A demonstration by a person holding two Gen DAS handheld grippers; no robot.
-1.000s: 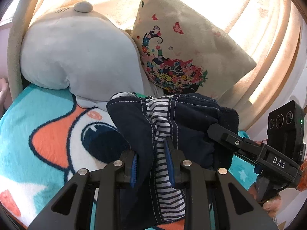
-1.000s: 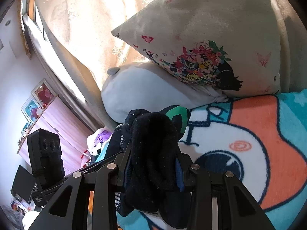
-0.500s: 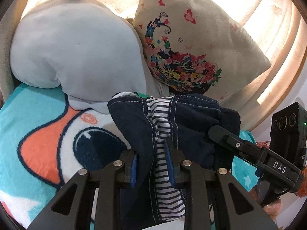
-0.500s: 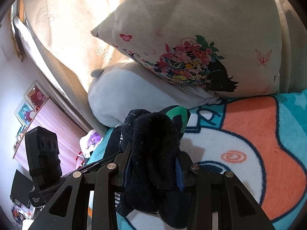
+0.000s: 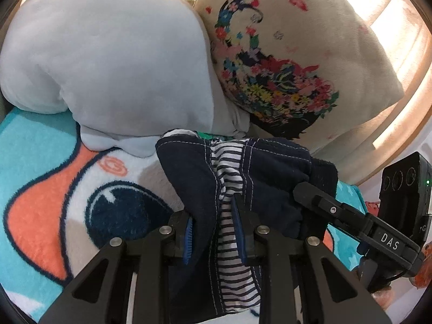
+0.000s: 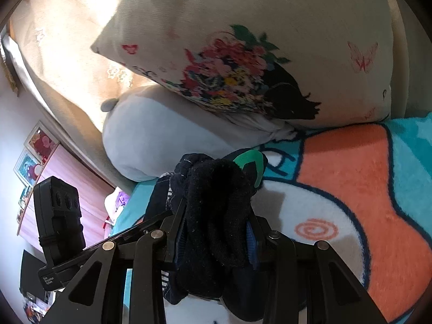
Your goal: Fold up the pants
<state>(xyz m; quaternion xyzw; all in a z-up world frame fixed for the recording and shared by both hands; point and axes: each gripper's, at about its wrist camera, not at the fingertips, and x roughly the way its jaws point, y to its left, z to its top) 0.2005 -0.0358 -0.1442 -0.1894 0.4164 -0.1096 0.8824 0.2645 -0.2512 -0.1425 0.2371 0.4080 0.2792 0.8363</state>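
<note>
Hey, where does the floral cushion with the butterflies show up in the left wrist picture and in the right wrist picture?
Left wrist view: the floral cushion fills the upper right, leaning against the grey pillow on its left.
Right wrist view: the floral cushion fills the upper centre and right, resting on the grey pillow below and left of it.
Shared landmark: the orange and teal cartoon blanket underneath.

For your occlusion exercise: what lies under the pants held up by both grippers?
Under the pants, the cartoon blanket shows, white and orange. The left gripper and right gripper and the hanging cloth hide the blanket directly beneath.
</note>
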